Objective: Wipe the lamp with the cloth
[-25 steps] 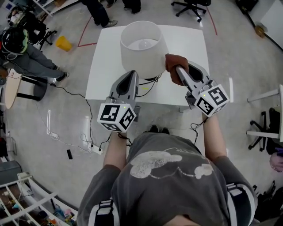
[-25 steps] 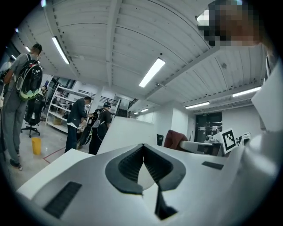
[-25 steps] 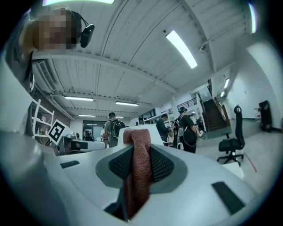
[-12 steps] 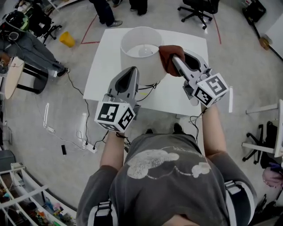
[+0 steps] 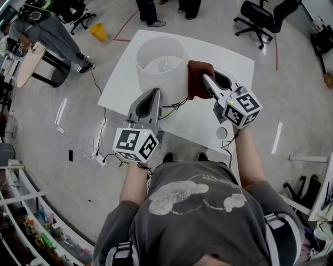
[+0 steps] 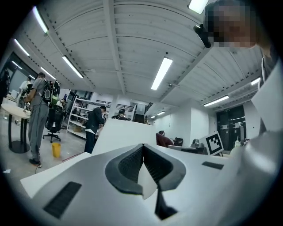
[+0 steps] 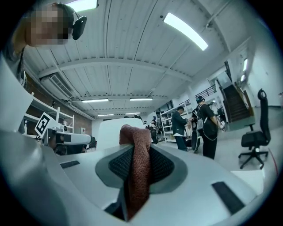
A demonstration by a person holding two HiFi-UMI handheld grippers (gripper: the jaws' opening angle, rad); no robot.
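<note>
A lamp with a white drum shade [image 5: 161,65] stands on a white table [image 5: 229,62]. My right gripper [image 5: 204,78] is shut on a brown cloth [image 5: 198,78], which is pressed against the shade's right side. In the right gripper view the cloth [image 7: 137,163] hangs between the pads, with the shade [image 7: 108,130] just behind it. My left gripper [image 5: 154,93] is shut, its tips at the shade's lower front edge. The left gripper view shows the jaws meeting, with the shade [image 6: 119,134] and the cloth [image 6: 162,140] beyond them.
Black cables [image 5: 174,105] lie on the table under the lamp. A small round white object [image 5: 222,133] sits near the table's front right edge. People stand beyond the table; an office chair [image 5: 260,13], a yellow bin [image 5: 98,32] and a floor power strip [image 5: 99,153] surround it.
The right gripper carried the cloth up the shade's right side to the rim, then back down a little. The left gripper stayed at the shade's front. The head camera shifted.
</note>
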